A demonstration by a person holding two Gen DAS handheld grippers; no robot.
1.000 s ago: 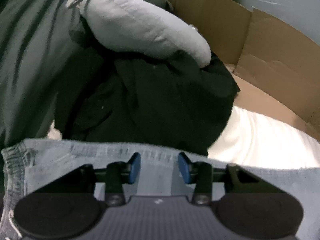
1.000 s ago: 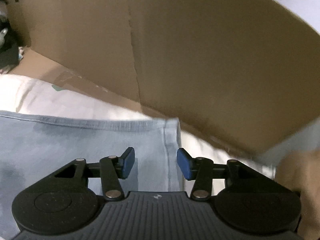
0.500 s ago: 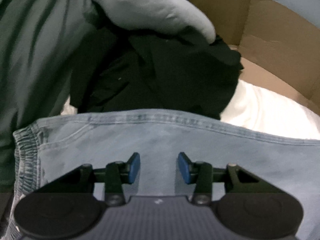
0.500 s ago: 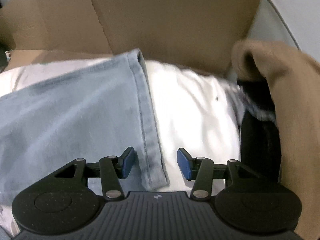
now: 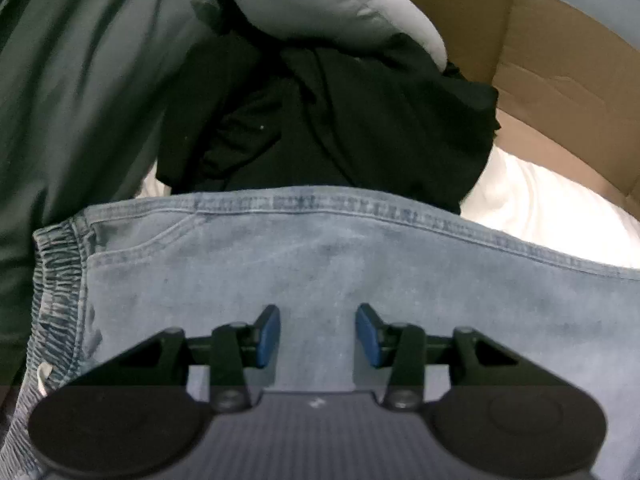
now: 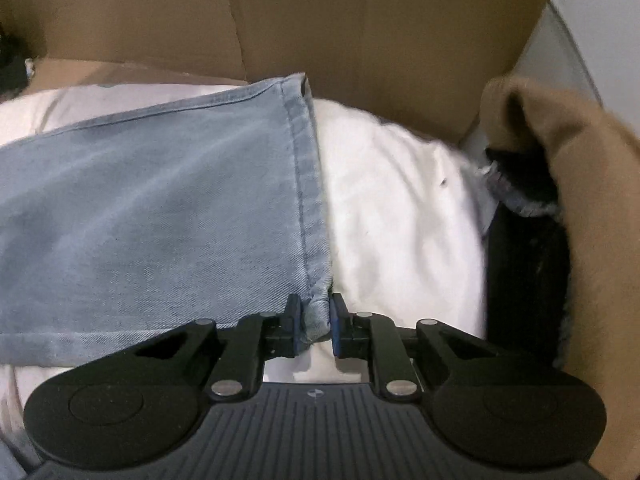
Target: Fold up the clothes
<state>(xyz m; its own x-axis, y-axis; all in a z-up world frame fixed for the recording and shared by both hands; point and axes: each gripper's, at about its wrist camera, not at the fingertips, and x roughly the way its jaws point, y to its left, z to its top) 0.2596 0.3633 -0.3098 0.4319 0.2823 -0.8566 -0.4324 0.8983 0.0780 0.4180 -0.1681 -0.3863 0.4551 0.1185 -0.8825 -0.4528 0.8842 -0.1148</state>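
Change: right tongs (image 6: 314, 326) now closed onto hem corner of jeans (image 6: 140, 216), prev. spread apart.
Left tongs (image 5: 318, 336): held wide, nothing gripped, above jeans' waistband end.

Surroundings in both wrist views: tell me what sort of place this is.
Probably a home laundry-sorting spot. Light denim jeans lie on white bedding, loose clothes are heaped around, such as a black garment, and cardboard box walls stand behind.

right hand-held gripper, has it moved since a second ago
Yes. The right hand-held gripper dropped away from the cardboard wall toward the jeans and closed on their hem corner.
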